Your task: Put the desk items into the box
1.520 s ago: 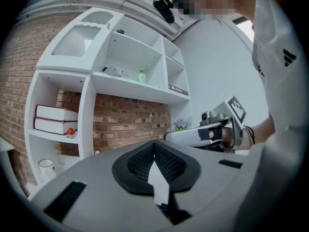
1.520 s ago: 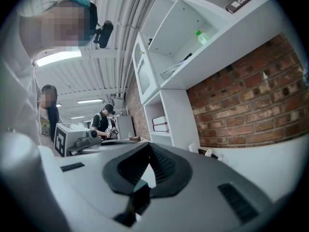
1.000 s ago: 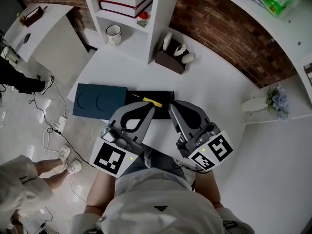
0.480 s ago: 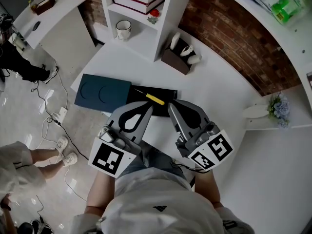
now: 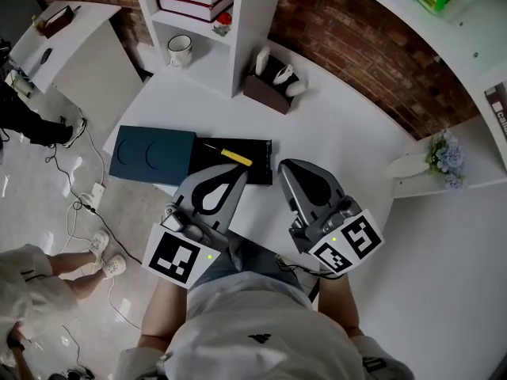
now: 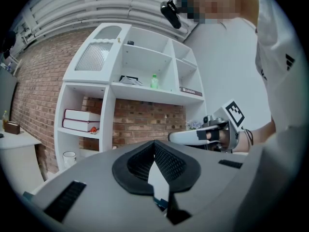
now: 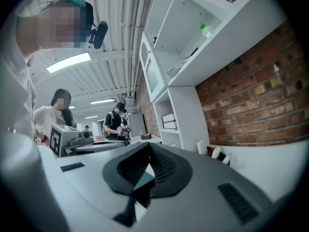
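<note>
Left tongs (image 5: 240,176) and right tongs (image 5: 283,168) are both pinched closed on nothing, held level side by side over the white surface (image 5: 341,141). At the left tips lies a flat black box (image 5: 257,153) holding a yellow-handled tool (image 5: 236,157), with a dark blue lid (image 5: 150,155) touching its left side.

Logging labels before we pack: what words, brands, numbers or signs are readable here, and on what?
"cali", cut off by the frame edge: dark box on the right-hand white shelf.
Black square marker patterns, no letters: cubes on the left gripper and right gripper.
Small dark logo, no letters: person's white shirt.
Print on the white mug: too small to read.
</note>
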`<state>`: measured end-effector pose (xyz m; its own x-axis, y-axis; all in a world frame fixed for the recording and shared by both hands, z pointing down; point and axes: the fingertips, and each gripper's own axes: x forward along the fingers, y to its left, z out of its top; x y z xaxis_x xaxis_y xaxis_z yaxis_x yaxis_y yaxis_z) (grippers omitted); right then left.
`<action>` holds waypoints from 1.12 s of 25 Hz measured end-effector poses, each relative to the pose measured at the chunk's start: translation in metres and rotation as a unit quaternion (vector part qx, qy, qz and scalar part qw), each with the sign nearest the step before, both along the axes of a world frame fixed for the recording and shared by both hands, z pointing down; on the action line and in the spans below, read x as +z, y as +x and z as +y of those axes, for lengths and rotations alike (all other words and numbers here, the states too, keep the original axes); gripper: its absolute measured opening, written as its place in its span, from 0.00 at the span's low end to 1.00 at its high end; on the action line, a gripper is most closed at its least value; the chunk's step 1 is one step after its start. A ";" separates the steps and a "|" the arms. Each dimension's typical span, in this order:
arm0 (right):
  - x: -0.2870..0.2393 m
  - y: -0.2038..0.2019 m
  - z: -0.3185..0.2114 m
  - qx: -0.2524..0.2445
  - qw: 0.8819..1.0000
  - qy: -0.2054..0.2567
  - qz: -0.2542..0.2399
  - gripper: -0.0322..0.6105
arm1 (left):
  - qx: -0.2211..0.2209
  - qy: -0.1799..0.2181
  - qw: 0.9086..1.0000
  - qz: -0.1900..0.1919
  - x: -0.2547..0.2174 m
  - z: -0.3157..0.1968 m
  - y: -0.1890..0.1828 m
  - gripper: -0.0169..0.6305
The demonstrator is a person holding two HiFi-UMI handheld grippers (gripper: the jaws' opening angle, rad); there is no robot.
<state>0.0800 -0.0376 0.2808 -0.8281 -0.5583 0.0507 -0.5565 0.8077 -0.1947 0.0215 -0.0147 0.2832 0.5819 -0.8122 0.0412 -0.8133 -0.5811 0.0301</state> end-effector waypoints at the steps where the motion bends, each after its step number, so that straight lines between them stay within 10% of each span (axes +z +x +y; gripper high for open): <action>1: 0.000 0.006 0.000 0.007 1.000 0.000 0.001 0.06 | 0.006 0.000 1.000 0.001 0.000 0.000 0.005 0.05; 28: 0.039 0.128 0.004 0.202 0.977 -0.046 0.046 0.07 | 0.197 -0.017 0.980 -0.004 0.010 -0.013 0.124 0.05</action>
<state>0.2083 -0.0332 0.3202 -0.5301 -0.8288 0.1792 -0.8451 0.4993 -0.1908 0.1457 -0.0279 0.2929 0.8502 -0.5218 0.0700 -0.5254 -0.8494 0.0496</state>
